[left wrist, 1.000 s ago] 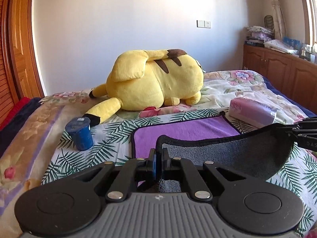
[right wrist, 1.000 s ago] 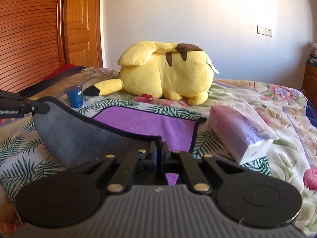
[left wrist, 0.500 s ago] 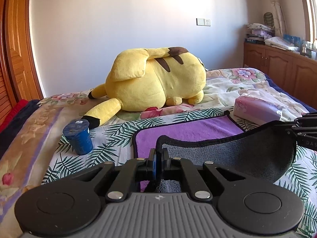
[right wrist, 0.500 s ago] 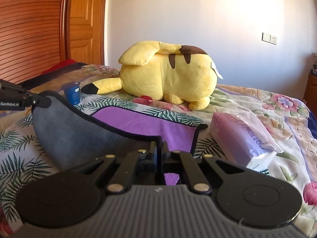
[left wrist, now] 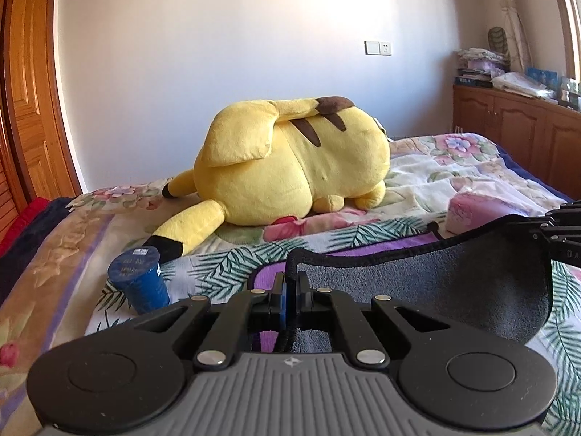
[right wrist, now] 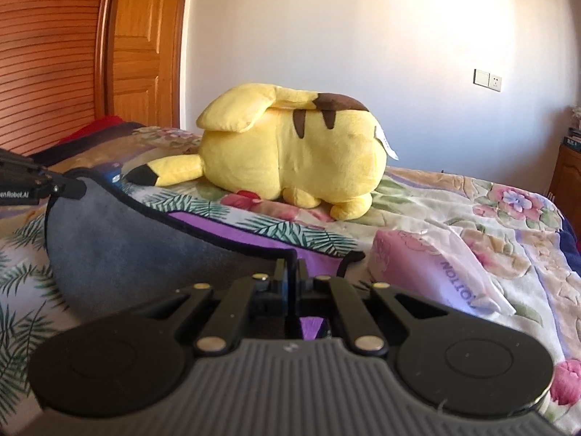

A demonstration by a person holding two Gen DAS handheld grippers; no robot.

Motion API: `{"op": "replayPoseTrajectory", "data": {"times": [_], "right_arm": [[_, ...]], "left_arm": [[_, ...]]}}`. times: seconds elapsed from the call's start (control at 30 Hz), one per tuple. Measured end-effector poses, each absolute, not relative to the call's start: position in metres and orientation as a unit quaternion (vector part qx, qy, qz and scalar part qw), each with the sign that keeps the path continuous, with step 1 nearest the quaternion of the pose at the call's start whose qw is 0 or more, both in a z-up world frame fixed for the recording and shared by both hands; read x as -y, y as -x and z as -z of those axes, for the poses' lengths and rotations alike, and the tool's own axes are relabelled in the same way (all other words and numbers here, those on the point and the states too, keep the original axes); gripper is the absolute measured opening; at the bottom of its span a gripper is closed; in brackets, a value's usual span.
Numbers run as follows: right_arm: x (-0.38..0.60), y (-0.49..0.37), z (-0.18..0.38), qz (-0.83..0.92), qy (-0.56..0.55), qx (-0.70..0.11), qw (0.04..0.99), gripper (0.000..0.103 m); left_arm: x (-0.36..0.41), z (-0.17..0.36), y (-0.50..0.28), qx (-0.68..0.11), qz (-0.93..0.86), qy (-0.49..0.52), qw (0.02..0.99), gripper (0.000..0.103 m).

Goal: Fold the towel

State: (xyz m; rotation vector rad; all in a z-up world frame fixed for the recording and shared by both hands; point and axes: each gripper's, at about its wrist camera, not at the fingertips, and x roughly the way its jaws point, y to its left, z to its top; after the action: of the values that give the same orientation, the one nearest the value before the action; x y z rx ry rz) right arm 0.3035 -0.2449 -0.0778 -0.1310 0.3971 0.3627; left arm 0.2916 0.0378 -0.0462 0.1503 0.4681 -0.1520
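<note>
Towel (left wrist: 454, 290): near edge lifted off bedspread (left wrist: 58, 279), sagging between left gripper (left wrist: 289, 283) and right gripper (right wrist: 289, 272), each clamped on a bound corner. Soft, light, limp; hold at corners. Purple face toward 12 o'clock; plush (left wrist: 290, 167) beyond.

Bed (left wrist: 454, 167) with floral cover: yellow plush toy (left wrist: 290, 167) at centre; blue cup (left wrist: 139, 279) left of it, tissue pack (left wrist: 479, 212) right, purple towel (right wrist: 232, 232) in front.
</note>
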Motion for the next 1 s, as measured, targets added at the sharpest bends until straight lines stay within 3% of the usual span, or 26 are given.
{"op": "replayPoseTrajectory", "data": {"times": [1.0], "right_arm": [[0.233, -0.385, 0.103, -0.165, 0.089, -0.17, 0.967, 0.004]], "left_arm": [[-0.031, 0.082, -0.38, -0.21, 0.031, -0.131, 0.968, 0.005]]}}
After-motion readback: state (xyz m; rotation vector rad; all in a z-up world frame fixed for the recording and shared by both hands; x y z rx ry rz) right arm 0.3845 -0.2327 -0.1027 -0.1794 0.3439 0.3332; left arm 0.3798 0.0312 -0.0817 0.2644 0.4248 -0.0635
